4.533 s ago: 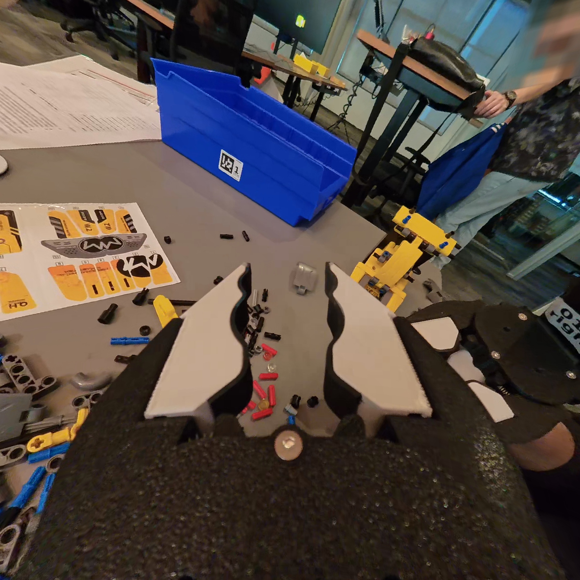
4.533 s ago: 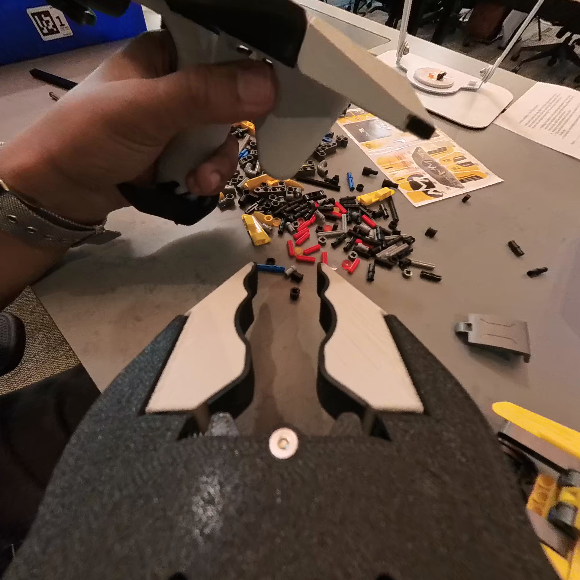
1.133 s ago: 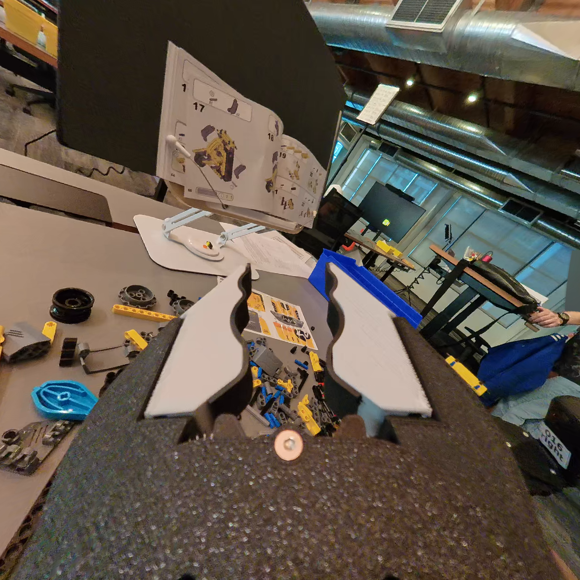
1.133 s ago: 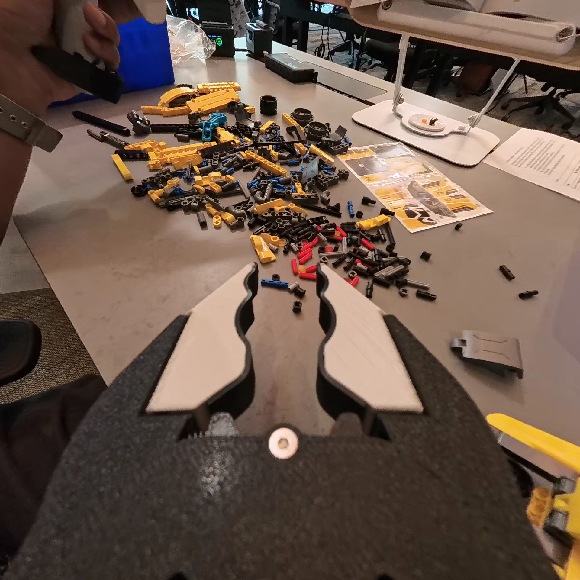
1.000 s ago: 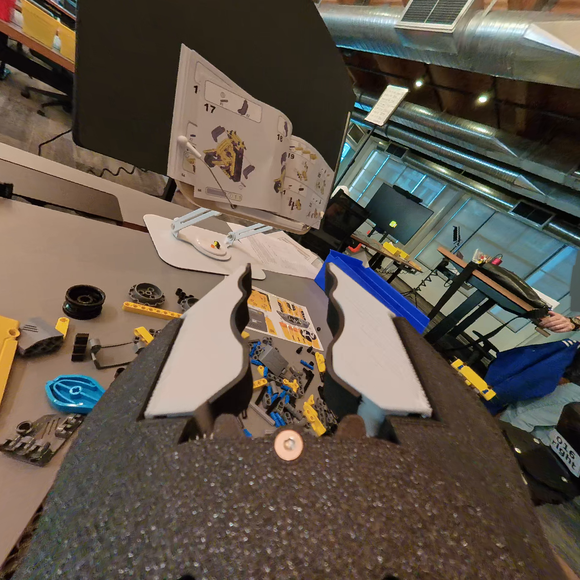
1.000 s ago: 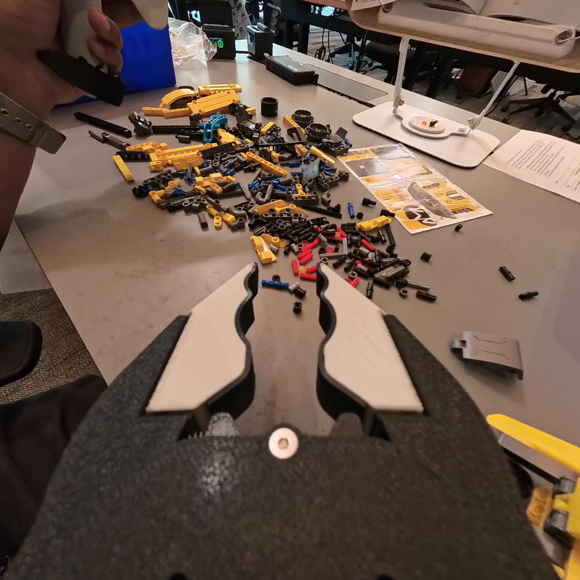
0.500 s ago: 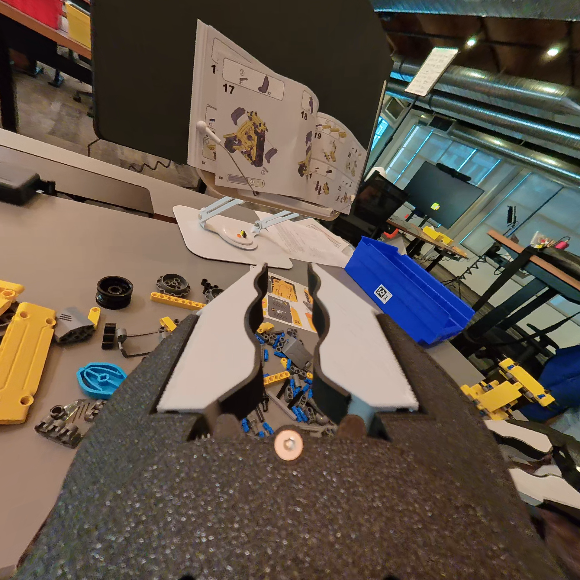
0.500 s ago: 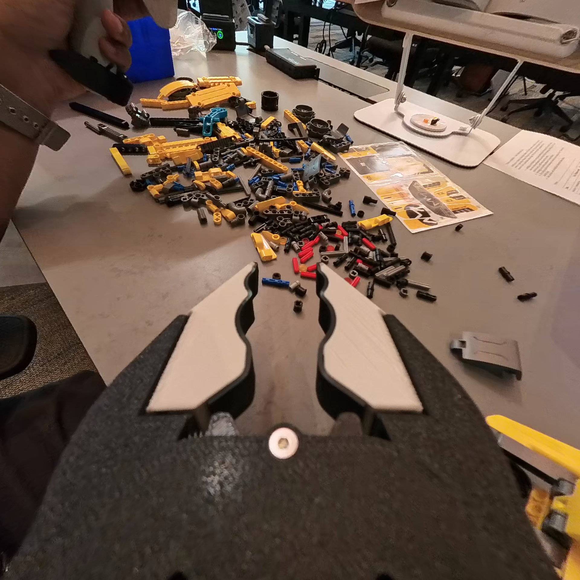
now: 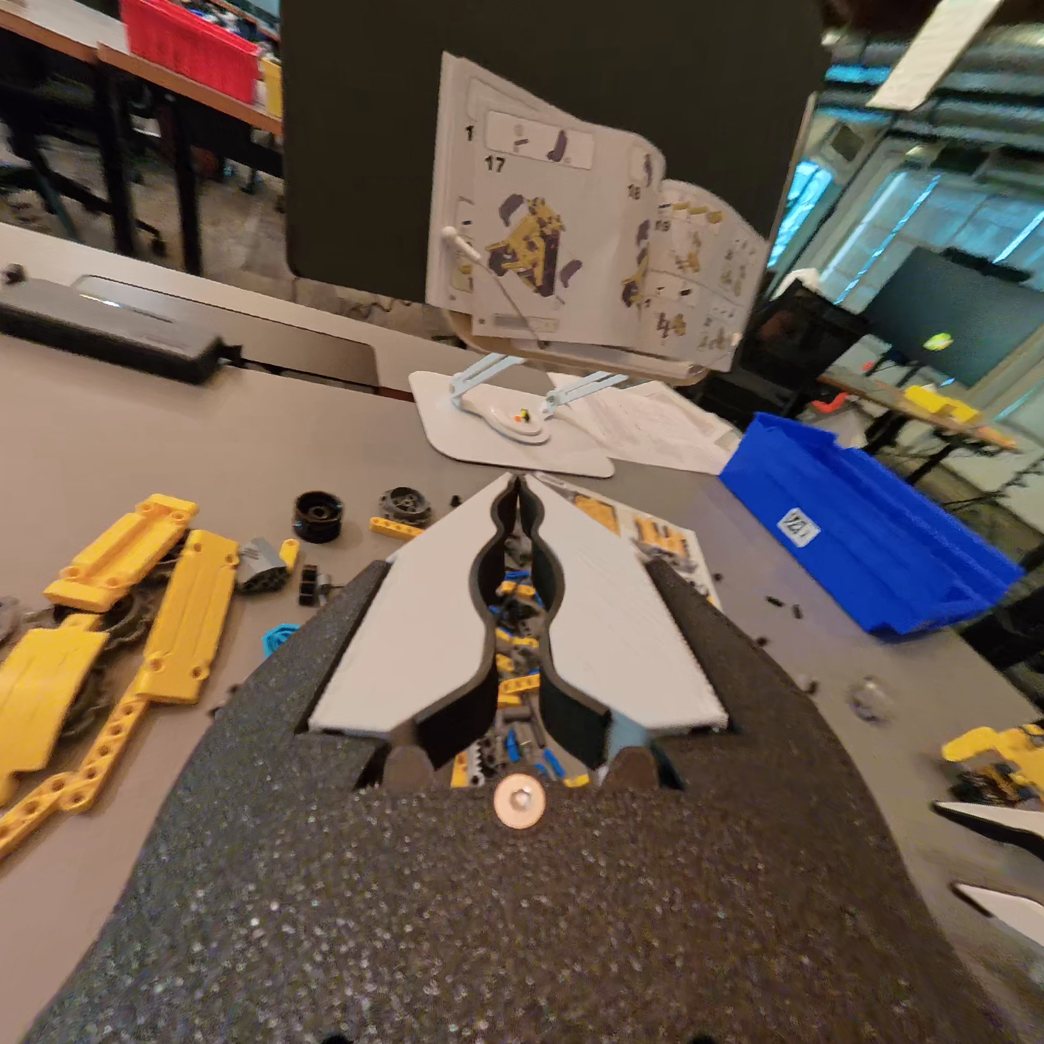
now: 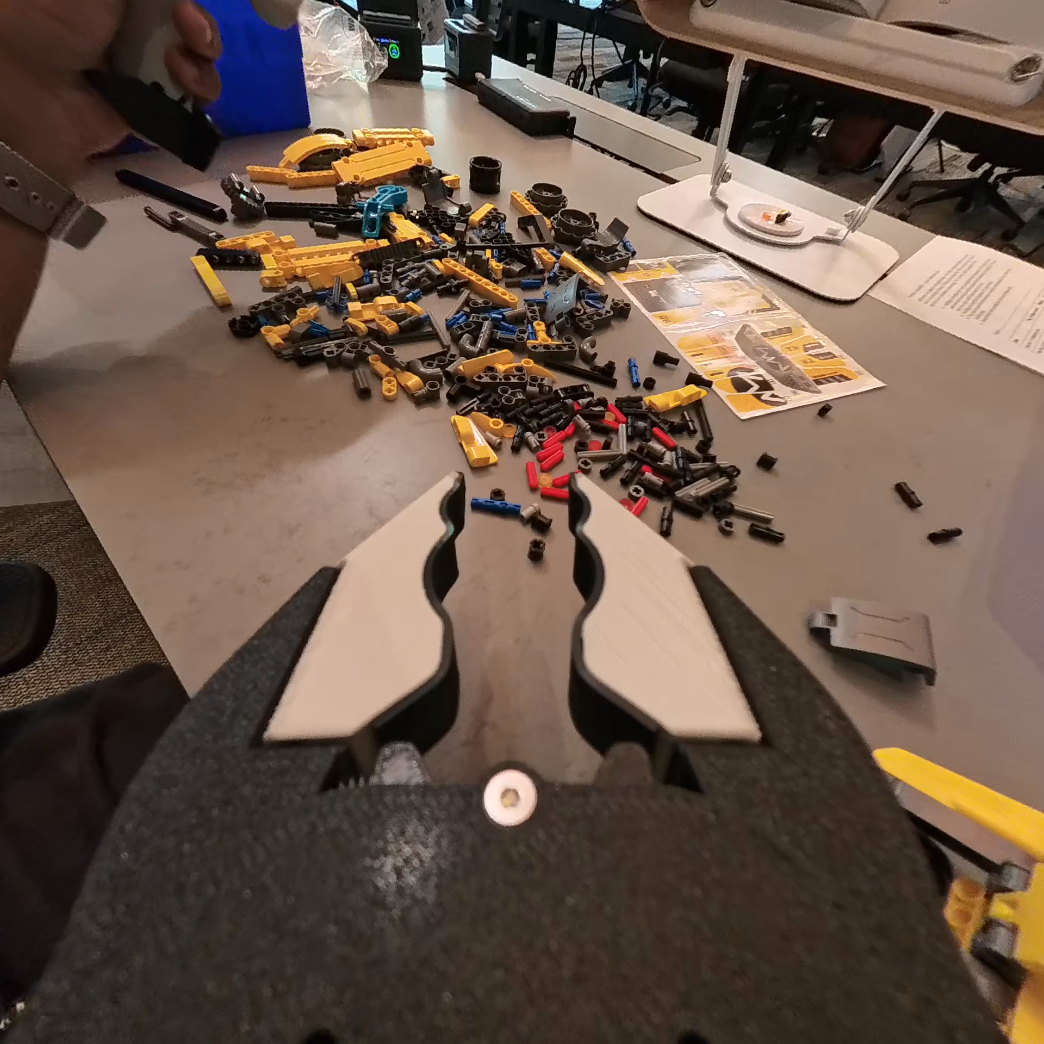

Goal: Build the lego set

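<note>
My left gripper [image 9: 517, 480] is shut with nothing between its fingertips, held above a pile of small yellow, black and blue building parts [image 9: 517, 638] on the grey table [image 9: 169, 429]. My right gripper [image 10: 517, 486] is open and empty, low over the table's near side. A small black bush [image 10: 535, 548] lies between its fingers, and a blue pin [image 10: 496, 504] lies just beyond the tips. The big parts pile [image 10: 480, 316] spreads ahead of it. A hand [image 10: 85, 73] holds the left gripper at the top left of the right wrist view.
An open instruction booklet [image 9: 565, 226] stands on a white stand [image 9: 508, 435]. A blue bin [image 9: 858, 525] sits at the right. Yellow panels [image 9: 186, 610] lie at the left. A sticker sheet [image 10: 745, 333], a grey panel [image 10: 873, 638] and a part-built yellow model [image 10: 960, 802] lie near the right gripper. The left gripper's tips are roughly 30 cm from the right gripper's.
My left gripper has gone from open to shut and has swung left over the parts pile. My right gripper has stayed open and almost still.
</note>
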`<state>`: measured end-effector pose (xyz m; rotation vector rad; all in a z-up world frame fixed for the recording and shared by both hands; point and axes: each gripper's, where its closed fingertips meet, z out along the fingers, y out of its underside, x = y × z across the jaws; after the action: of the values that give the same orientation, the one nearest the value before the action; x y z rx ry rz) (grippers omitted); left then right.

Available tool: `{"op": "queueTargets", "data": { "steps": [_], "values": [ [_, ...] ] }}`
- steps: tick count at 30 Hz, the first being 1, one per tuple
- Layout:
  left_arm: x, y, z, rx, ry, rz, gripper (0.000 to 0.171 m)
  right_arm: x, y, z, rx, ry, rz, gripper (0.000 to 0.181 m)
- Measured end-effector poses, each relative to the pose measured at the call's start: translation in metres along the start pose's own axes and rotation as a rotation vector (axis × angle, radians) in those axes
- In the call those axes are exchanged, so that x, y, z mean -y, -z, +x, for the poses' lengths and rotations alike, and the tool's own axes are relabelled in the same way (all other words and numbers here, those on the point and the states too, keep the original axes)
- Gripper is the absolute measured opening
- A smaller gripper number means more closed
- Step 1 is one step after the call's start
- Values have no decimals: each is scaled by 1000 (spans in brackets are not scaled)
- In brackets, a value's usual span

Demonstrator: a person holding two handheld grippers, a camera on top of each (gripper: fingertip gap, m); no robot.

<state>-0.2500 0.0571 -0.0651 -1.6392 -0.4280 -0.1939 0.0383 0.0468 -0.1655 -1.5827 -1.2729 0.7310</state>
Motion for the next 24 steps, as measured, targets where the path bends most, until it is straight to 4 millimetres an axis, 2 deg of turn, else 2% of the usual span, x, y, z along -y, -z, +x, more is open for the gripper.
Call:
{"op": "queueTargets", "data": {
  "steps": [3, 6, 7, 9, 11, 12, 16, 20, 24],
  "values": [
    [2, 9, -19, 135, -111, -40, 0, 0, 0, 0, 0, 1, -1, 36],
    [5, 21, -50, 300, -175, -57, 1, 0, 0, 0, 0, 3, -1, 36],
    [9, 27, -64, 370, -157, -33, 11, 0, 0, 0, 0, 4, -2, 36],
    [10, 35, -86, 436, -114, -12, 40, -1, -1, -1, 2, 8, -5, 36],
    [-1, 40, -111, 495, -71, -59, 70, -1, -1, -1, 1, 12, -7, 36],
    [-9, 43, -123, 523, -56, -97, 75, -1, -1, -1, 0, 13, -8, 36],
    [-31, 52, -162, 614, -10, -171, 75, -1, -1, -1, -1, 14, -11, 36],
    [-52, 50, -174, 607, 14, -256, 70, -2, -2, -1, 2, 10, -15, 36],
    [-77, 44, -182, 610, 6, -366, 53, -2, -2, -2, 6, 11, -18, 36]
  ]
}}
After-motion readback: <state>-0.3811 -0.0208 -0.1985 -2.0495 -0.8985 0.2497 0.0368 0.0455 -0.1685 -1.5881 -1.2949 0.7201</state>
